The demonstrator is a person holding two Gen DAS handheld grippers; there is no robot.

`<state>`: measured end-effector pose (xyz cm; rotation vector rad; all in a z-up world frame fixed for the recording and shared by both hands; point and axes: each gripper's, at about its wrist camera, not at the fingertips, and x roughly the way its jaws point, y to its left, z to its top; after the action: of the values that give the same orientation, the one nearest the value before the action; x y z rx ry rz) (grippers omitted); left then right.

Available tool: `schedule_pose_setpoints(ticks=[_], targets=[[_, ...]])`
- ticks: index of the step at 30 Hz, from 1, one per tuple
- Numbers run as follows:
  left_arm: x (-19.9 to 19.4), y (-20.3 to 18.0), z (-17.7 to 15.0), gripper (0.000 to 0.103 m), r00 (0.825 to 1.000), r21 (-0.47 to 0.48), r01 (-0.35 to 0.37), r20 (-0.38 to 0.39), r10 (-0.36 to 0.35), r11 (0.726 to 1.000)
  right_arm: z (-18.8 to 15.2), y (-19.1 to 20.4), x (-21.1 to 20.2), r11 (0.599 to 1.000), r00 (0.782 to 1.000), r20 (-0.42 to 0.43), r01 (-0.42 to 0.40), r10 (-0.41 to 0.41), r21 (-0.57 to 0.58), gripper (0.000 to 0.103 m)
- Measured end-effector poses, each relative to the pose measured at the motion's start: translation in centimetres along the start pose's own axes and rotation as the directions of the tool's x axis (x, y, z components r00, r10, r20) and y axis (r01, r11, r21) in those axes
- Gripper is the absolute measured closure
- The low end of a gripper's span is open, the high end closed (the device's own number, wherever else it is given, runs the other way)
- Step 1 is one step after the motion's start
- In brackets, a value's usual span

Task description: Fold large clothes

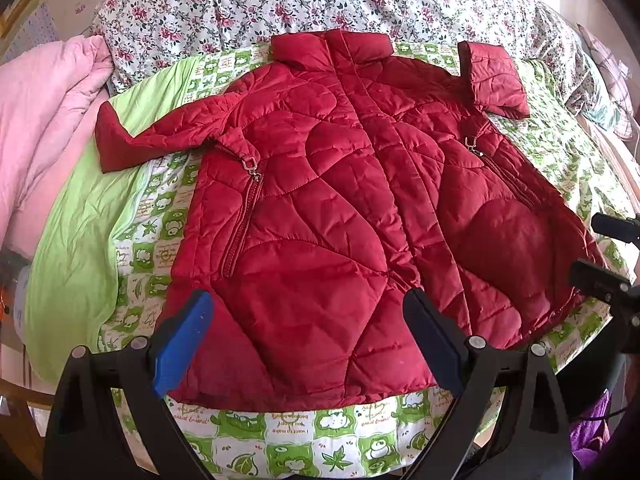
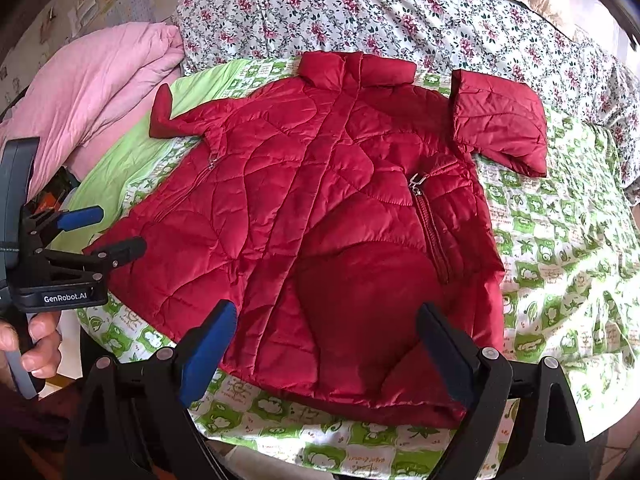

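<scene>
A red quilted jacket [image 1: 340,184] lies flat, front up and zipped, on a green-and-white printed bedsheet [image 1: 288,436], collar at the far side. Its left sleeve [image 1: 160,136] points out to the left; its right sleeve [image 1: 496,76] is folded up near the shoulder. My left gripper [image 1: 308,300] is open and empty above the hem's left half. My right gripper [image 2: 328,312] is open and empty above the hem's right half of the jacket [image 2: 340,200]. The left gripper also shows in the right wrist view [image 2: 104,232], held in a hand at the jacket's left corner.
A pink quilt [image 1: 44,120] is heaped at the left, a floral blanket [image 1: 280,0] lies behind the collar, and a plain green sheet [image 1: 88,220] sits beside the left sleeve. The bed's near edge [image 2: 320,468] runs under the grippers.
</scene>
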<state>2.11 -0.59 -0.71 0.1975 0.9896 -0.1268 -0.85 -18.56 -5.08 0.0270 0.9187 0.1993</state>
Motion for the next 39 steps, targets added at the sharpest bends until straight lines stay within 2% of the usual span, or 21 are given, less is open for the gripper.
schedule_pose_setpoints(ticks=[2, 6, 16, 32, 39], targets=[[0.2, 0.2, 0.2, 0.007, 1.000, -0.002, -0.005, 0.016, 0.005, 1.000, 0.3, -0.3, 0.3, 1.000, 1.000, -0.009, 0.019, -0.019, -0.006, 0.011], [1.0, 0.6, 0.6, 0.007, 1.000, -0.017, 0.012, -0.015, -0.012, 1.000, 1.1, -0.8, 0.7, 0.998, 0.999, -0.001, 0.052, -0.052, -0.020, 0.011], [2.5, 1.1, 1.9, 0.007, 1.000, -0.027, 0.020, -0.012, -0.020, 0.999, 3.3, -2.7, 2.5, 0.998, 0.998, 0.008, 0.067, -0.067, -0.008, 0.011], [4.7, 1.9, 5.2, 0.007, 1.000, -0.045, 0.016, 0.009, -0.015, 0.999, 11.9, -7.8, 6.0, 0.989, 0.984, 0.099, 0.147, -0.150, 0.030, 0.011], [6.1, 1.9, 6.8, 0.007, 1.000, -0.039, 0.008, 0.019, -0.007, 0.999, 15.0, -10.1, 8.2, 0.986, 0.982, 0.099, 0.156, -0.162, 0.066, 0.011]])
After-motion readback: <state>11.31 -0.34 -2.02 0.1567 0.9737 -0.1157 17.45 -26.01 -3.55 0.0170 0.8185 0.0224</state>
